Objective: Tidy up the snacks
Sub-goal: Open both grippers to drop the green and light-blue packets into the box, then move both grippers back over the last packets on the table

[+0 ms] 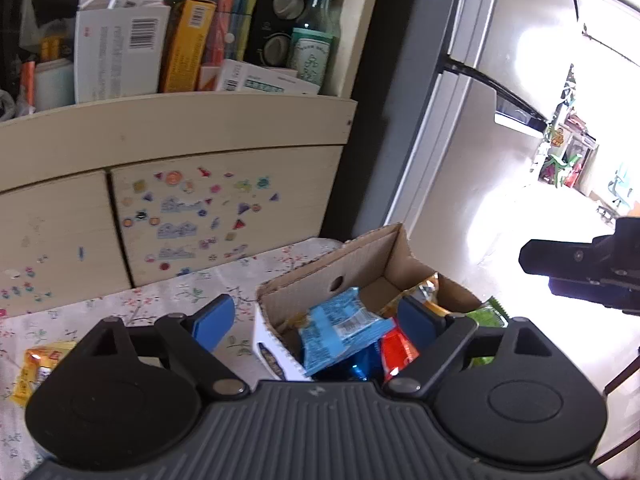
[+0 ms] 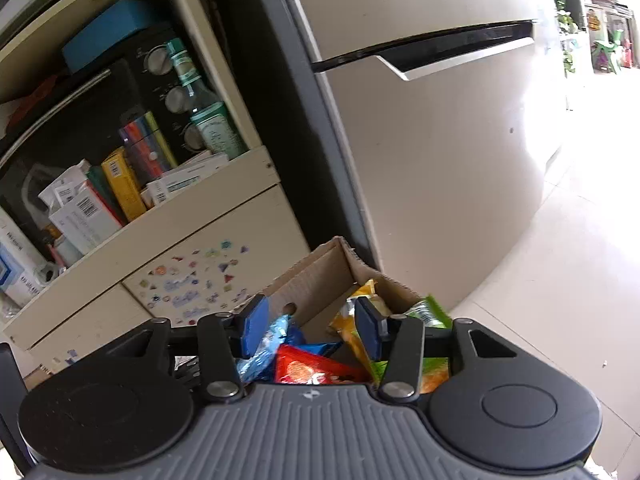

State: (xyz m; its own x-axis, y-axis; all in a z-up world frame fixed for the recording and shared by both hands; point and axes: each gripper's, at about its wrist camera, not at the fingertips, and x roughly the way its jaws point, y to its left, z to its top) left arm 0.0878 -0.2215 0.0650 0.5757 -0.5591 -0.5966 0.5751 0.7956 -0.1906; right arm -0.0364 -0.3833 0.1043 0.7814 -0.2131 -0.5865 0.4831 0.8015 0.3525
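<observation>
Now both grippers hang released over the snack box.
The left gripper [image 1: 316, 320] and right gripper [image 2: 312, 328] spread their fingers, grasping nothing, above the cardboard box [image 1: 360, 264] already holding several packets. Only the left view shows a yellow snack packet [image 1: 36, 368] left on the bench [image 1: 168, 300].
</observation>
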